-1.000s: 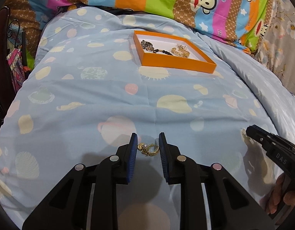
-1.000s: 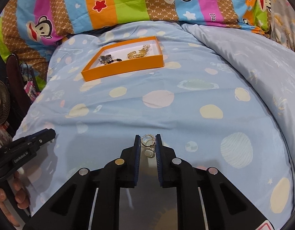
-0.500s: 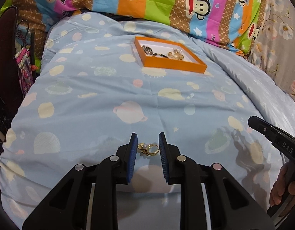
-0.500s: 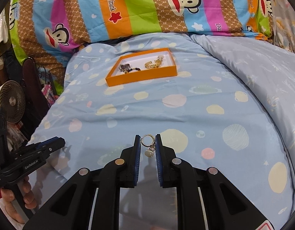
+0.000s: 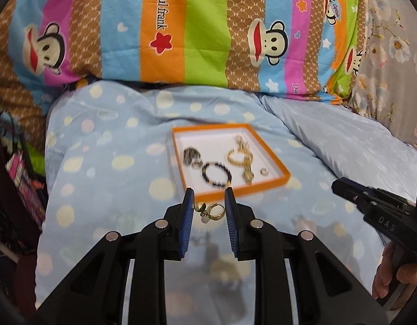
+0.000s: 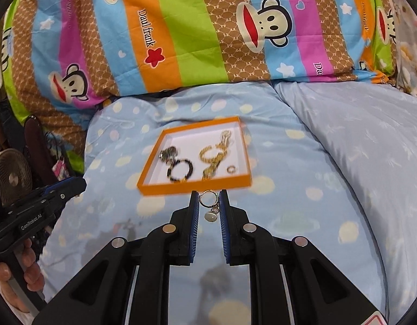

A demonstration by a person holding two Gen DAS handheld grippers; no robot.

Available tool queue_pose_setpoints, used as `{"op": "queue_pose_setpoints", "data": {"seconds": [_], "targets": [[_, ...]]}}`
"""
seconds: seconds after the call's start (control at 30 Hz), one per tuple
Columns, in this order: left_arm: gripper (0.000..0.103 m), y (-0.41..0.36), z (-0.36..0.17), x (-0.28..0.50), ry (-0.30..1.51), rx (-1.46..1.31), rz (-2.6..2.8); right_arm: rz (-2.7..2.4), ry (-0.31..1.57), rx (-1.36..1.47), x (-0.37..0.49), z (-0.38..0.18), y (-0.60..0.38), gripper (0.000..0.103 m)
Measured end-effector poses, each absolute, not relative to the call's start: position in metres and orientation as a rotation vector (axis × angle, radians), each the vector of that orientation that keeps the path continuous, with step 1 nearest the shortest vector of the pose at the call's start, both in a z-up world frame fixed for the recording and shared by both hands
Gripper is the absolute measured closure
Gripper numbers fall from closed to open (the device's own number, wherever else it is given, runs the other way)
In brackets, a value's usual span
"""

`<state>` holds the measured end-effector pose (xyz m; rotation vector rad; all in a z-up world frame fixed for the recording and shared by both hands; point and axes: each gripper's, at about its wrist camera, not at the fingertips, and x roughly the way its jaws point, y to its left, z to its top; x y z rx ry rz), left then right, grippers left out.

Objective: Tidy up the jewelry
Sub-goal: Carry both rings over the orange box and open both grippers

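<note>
My left gripper (image 5: 209, 203) is shut on a gold earring with a pearl (image 5: 211, 211), held just above the quilt near the front edge of the orange tray (image 5: 235, 191). My right gripper (image 6: 209, 199) is shut on a silver ring with a round pendant (image 6: 209, 203), just short of the same tray (image 6: 195, 188). The tray holds a black bead bracelet (image 5: 217, 172), a gold chain bracelet (image 5: 241, 157), a dark jewelry cluster (image 5: 191, 155) and a small ring (image 5: 264, 172). The right gripper also shows in the left wrist view (image 5: 371, 205), and the left one in the right wrist view (image 6: 46, 200).
The tray lies on a light blue spotted quilt (image 5: 121, 195). A striped monkey-print pillow (image 5: 181, 27) stands behind it. A paler blue quilt (image 6: 371, 149) lies on the right. A fan (image 6: 12, 178) and clutter are off the bed's left edge.
Both grippers have moved forward toward the orange tray, each still holding its piece. The tray now sits much closer and larger in both views.
</note>
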<state>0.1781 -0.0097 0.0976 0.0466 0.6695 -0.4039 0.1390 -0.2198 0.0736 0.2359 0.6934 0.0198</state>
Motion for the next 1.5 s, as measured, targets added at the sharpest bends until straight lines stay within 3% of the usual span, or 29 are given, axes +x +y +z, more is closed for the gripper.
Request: {"op": "queue_pose_setpoints", "data": {"seconds": [0.53,0.97,1.03,1.1,1.17,1.5], "targets": [[0.081,-0.061,0.036,0.349,0.725,-0.028,-0.364,-0.001,0.716,0.257,0.315,0.023,-0.235,0.089],[0.080,-0.057,0.004,0.371,0.727,-0.008,-0.386,0.012,0.746,0.218,0.343,-0.007,-0.226,0.087],[0.073,-0.058,0.004,0.370,0.719,-0.002,-0.391,0.004,0.747,0.206,0.342,-0.008,-0.225,0.086],[0.052,-0.059,0.005,0.367,0.705,0.007,-0.390,0.003,0.740,0.199,0.341,-0.008,-0.224,0.083],[0.045,-0.061,0.007,0.364,0.679,0.027,-0.381,-0.001,0.728,0.193,0.339,-0.007,-0.223,0.073],[0.045,-0.062,0.006,0.364,0.674,0.037,-0.370,-0.008,0.714,0.179,0.338,-0.006,-0.223,0.069]]}}
